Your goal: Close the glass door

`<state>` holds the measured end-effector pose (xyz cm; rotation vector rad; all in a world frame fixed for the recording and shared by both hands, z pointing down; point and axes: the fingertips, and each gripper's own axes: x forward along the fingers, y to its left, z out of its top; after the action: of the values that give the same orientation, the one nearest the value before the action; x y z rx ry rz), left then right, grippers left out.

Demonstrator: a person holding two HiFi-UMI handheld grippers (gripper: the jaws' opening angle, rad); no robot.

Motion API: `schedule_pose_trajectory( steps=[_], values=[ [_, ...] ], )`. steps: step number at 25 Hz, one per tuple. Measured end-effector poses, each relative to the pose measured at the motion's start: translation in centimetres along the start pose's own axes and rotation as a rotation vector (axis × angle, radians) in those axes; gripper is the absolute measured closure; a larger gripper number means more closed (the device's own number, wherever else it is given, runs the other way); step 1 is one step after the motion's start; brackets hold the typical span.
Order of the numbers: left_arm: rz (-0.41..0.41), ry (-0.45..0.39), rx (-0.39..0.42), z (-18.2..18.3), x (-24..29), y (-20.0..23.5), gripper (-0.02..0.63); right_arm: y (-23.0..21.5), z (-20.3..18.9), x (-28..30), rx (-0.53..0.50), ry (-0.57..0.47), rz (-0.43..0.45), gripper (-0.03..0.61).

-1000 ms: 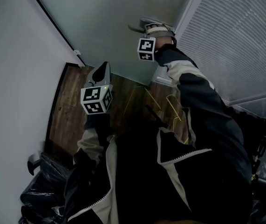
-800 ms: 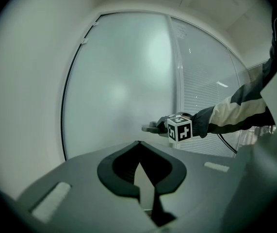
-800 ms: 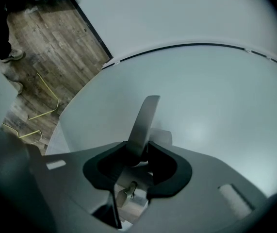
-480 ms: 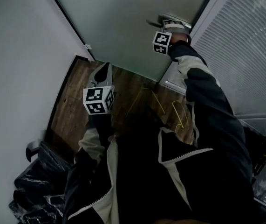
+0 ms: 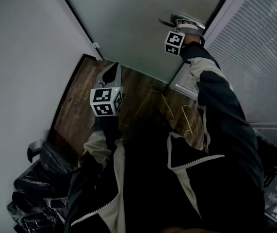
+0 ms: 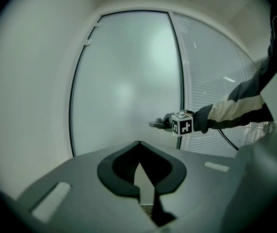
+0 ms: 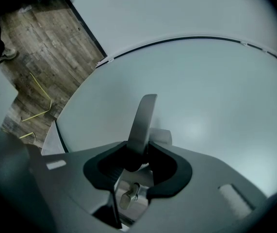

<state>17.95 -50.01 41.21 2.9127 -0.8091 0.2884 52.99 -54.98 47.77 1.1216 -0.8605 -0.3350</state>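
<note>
Room: white wall [image 5: 22, 57], plank floor [image 5: 75, 110], slatted blind [image 5: 259, 47] at right.
Glass door [image 5: 138, 23]: upper centre of the head view.
Handle [image 7: 144, 115]: long axis along the door face, pinched by right gripper [image 7: 139, 149].
Left gripper [image 5: 112, 72]: jaws pressed together, empty, lower left, well apart from the door.

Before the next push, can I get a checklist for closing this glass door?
1. Grip: right gripper shut on the door handle: ok.
2. Spare hand: left gripper shut, empty, apart from the glass door: ok.
3. Door edge seated against the frame: cannot tell.
4. Whether the yellow lines on the floor are an obstacle or just markings: cannot tell.
</note>
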Motion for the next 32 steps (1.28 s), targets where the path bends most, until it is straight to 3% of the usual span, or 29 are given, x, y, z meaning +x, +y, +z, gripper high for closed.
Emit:
schedule_pose_trajectory(
  steps=[2, 3, 4, 7, 10, 13, 16, 21, 32],
  values=[
    [-0.002, 0.002, -0.002, -0.1, -0.1, -0.1, 0.607, 0.1, 0.1, -0.1, 0.043, -0.019, 0.018, 0.434],
    [-0.003, 0.001, -0.004, -0.1, -0.1, -0.2, 0.607, 0.1, 0.2, -0.4, 0.079, -0.034, 0.024, 0.373],
    [-0.005, 0.0, -0.004, -0.1, -0.1, -0.3, 0.607, -0.1, 0.3, -0.9, 0.122, -0.053, 0.024, 0.353],
    [-0.009, -0.008, -0.005, 0.0, -0.2, -0.2, 0.607, -0.9, 1.2, -3.9, 0.318, -0.149, 0.018, 0.354],
    [-0.018, -0.017, -0.01, 0.1, 0.3, -0.3, 0.607, -1.8, 2.7, -9.1, 0.709, -0.325, 0.073, 0.396],
    [-0.037, -0.035, -0.015, 0.8, 0.8, -1.0, 0.607, -2.0, 4.8, -15.1, 1.141, -0.547, 0.197, 0.503],
    [-0.057, -0.054, -0.028, 1.4, 1.3, -1.8, 0.607, -1.5, 6.4, -19.9, 1.354, -0.691, 0.233, 0.569],
    [-0.099, -0.07, -0.026, 1.8, 2.1, -3.8, 0.607, 0.4, 7.5, -23.8, 1.486, -0.729, 0.272, 0.575],
    [-0.121, -0.099, -0.039, 2.6, 1.9, -4.9, 0.607, 0.9, 7.7, -25.9, 1.434, -0.676, 0.25, 0.577]
  ],
)
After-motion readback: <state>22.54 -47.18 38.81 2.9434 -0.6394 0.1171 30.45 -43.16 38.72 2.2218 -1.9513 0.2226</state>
